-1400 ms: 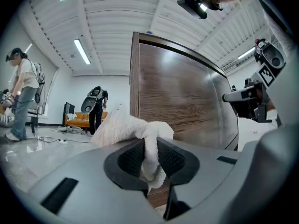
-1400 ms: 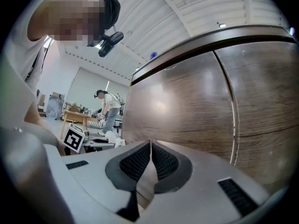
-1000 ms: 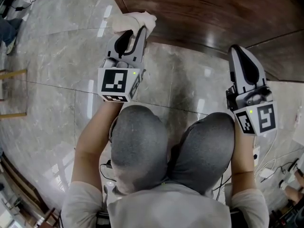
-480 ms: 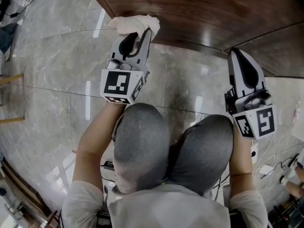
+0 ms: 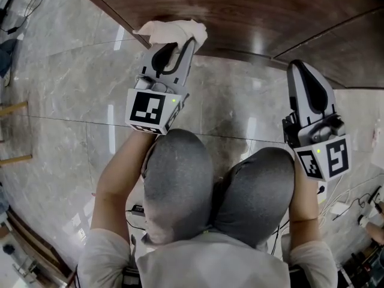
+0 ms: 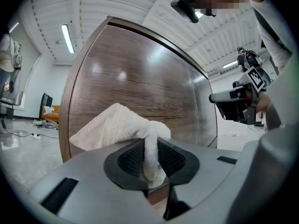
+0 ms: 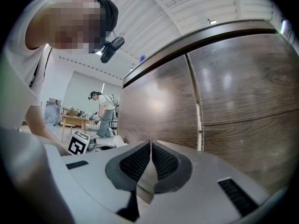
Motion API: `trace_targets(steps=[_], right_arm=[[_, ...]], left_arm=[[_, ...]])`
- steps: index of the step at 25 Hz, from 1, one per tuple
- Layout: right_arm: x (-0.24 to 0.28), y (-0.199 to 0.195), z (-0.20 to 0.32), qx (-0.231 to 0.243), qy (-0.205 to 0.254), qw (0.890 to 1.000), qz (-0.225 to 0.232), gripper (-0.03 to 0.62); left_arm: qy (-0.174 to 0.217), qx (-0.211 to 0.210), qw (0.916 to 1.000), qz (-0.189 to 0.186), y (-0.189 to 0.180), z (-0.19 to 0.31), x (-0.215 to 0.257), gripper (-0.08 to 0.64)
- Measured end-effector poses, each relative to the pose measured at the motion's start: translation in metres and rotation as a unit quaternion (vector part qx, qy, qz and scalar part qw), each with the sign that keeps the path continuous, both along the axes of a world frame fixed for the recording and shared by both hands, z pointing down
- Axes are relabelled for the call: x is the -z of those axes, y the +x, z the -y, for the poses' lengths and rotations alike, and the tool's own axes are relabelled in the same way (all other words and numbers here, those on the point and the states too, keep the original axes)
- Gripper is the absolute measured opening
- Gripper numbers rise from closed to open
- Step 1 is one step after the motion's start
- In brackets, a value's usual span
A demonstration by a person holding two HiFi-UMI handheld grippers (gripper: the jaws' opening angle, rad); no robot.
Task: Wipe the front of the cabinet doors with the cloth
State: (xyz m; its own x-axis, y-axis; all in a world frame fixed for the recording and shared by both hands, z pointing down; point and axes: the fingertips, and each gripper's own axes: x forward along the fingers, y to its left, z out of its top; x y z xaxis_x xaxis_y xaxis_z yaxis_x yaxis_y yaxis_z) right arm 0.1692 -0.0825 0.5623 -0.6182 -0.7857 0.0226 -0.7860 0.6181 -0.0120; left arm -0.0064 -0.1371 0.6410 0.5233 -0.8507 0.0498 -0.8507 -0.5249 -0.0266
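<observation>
Left gripper [image 5: 180, 42] pinches the cloth [image 5: 173, 29] at the cabinet door [image 5: 252, 11]; press flat, sweep evenly across it. Right gripper [image 5: 299, 66], closed on nothing, hangs near the door

Left tool [image 5: 178, 42] and cloth [image 5: 171, 30] farther onto the cabinet door [image 5: 240, 11], off its corner

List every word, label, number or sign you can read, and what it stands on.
No readable words or numbers anywhere.
On the left hand-held gripper: a black-and-white square marker, no letters.
On the right hand-held gripper: another square marker, no letters.
</observation>
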Motion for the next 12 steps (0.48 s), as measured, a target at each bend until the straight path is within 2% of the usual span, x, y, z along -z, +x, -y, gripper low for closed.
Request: trace_targets(steps=[3, 8, 12], right_arm=[[-0.001, 0.005, -0.001, -0.004, -0.004, 1.0, 0.01, 0.037], [-0.002, 0.025, -0.003, -0.012, -0.012, 0.999, 0.03, 0.037], [-0.005, 0.033, -0.003, -0.02, -0.017, 0.999, 0.031, 0.037]], left_arm=[[-0.008, -0.013, 0.9998, -0.012, 0.008, 0.001, -0.002, 0.086], [-0.01, -0.045, 0.9989, -0.007, 0.044, 0.0, -0.005, 0.086], [-0.009, -0.054, 0.9985, -0.005, 0.057, 0.0, -0.006, 0.086]])
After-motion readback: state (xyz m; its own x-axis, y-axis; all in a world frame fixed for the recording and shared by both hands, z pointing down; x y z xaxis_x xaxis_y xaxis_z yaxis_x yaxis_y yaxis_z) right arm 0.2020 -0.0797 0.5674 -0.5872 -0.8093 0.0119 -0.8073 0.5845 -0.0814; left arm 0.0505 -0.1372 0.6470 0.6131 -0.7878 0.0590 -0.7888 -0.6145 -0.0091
